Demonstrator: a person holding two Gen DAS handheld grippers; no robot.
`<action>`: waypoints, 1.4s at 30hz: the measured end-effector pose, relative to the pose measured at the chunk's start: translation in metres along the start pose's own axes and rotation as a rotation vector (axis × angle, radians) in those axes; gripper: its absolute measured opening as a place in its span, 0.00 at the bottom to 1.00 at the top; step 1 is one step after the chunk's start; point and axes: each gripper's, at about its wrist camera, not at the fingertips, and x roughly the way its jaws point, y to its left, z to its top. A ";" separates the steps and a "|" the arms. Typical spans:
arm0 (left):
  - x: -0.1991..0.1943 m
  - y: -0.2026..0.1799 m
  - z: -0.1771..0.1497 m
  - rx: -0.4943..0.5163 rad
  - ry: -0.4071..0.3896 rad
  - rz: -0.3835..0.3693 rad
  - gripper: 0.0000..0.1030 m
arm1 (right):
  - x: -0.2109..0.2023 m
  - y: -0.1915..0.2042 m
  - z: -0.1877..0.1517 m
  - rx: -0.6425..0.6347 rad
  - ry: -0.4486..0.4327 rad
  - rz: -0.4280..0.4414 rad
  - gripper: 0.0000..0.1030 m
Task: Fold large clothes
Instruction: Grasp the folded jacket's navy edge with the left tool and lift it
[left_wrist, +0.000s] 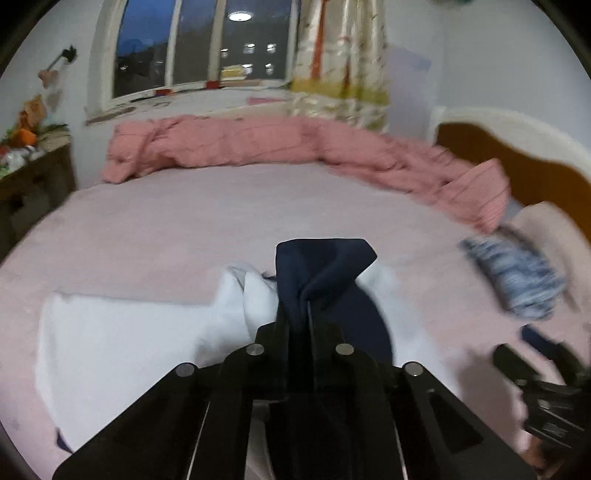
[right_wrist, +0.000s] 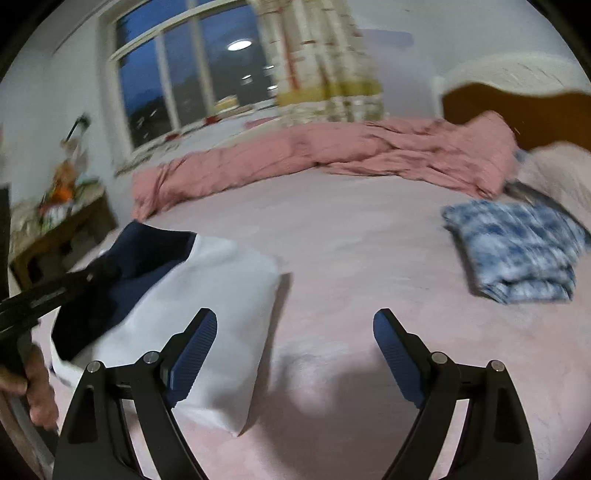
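A white garment (left_wrist: 122, 339) with a navy part (left_wrist: 325, 266) lies partly folded on the pink bed sheet (left_wrist: 184, 229). My left gripper (left_wrist: 304, 314) is shut on the navy part, which bunches up between its fingers and stands above them. In the right wrist view the same garment (right_wrist: 207, 317) lies at the left, and its navy part (right_wrist: 147, 251) is pinched by the left gripper (right_wrist: 92, 275) coming in from the left edge. My right gripper (right_wrist: 295, 350) is open over bare sheet just right of the garment, with nothing between its fingers.
A folded blue-and-white patterned cloth (right_wrist: 517, 251) lies on the bed at the right. A pink quilt (right_wrist: 332, 155) is heaped along the far side by the wooden headboard (right_wrist: 517, 110). A cluttered wooden side table (right_wrist: 55, 229) stands at the left, and a hand (right_wrist: 37, 391) shows at the lower left.
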 end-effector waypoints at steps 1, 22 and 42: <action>0.006 0.005 -0.005 -0.012 0.020 0.008 0.08 | 0.004 0.006 -0.003 -0.010 0.014 0.021 0.86; 0.023 0.061 -0.052 -0.334 0.064 -0.009 0.81 | 0.044 0.043 -0.030 -0.135 0.264 0.205 0.40; -0.073 0.128 -0.069 -0.315 -0.093 0.145 1.00 | 0.008 0.063 -0.012 -0.183 0.011 0.199 0.58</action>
